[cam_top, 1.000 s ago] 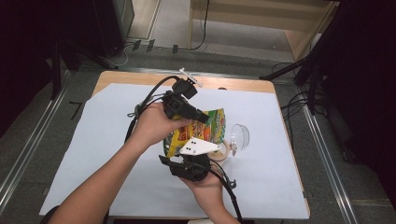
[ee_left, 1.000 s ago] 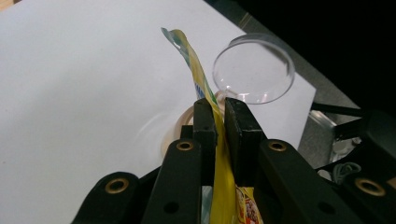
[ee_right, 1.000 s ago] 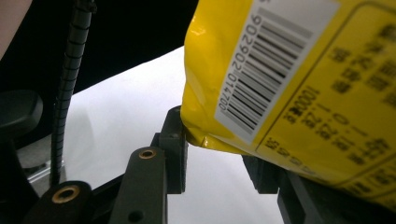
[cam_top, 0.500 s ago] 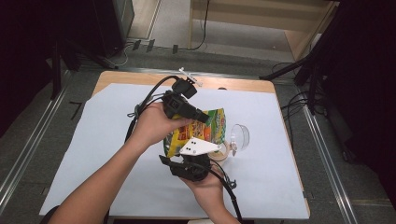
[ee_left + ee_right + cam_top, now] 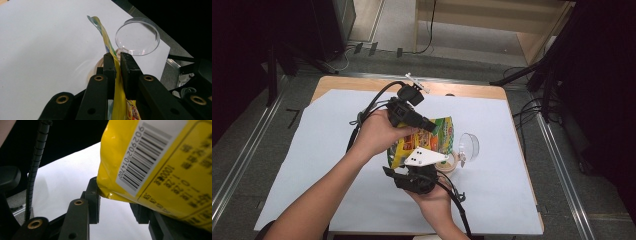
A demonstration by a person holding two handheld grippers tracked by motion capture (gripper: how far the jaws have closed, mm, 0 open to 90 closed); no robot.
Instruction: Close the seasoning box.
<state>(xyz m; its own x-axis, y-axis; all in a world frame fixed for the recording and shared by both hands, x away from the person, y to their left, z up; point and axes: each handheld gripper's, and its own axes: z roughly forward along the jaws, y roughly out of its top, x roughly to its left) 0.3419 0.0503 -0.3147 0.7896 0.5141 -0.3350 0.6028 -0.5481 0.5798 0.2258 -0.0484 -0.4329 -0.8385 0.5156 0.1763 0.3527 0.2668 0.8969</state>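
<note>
A yellow snack bag hangs over the middle of the table between both grippers. My left gripper comes in from above left and is shut on the bag's flat top edge; in the left gripper view its jaws pinch the thin yellow seal. My right gripper, under its grey plate, takes the bag's lower end. In the right gripper view the barcode side of the bag bulges between the jaws, the left pad against its corner and the right pad behind it.
A clear round cup lies just right of the bag, with a tape-like ring beside it. A white sheet covers the wooden table. A small white object lies at the far edge. Cables trail from both grippers.
</note>
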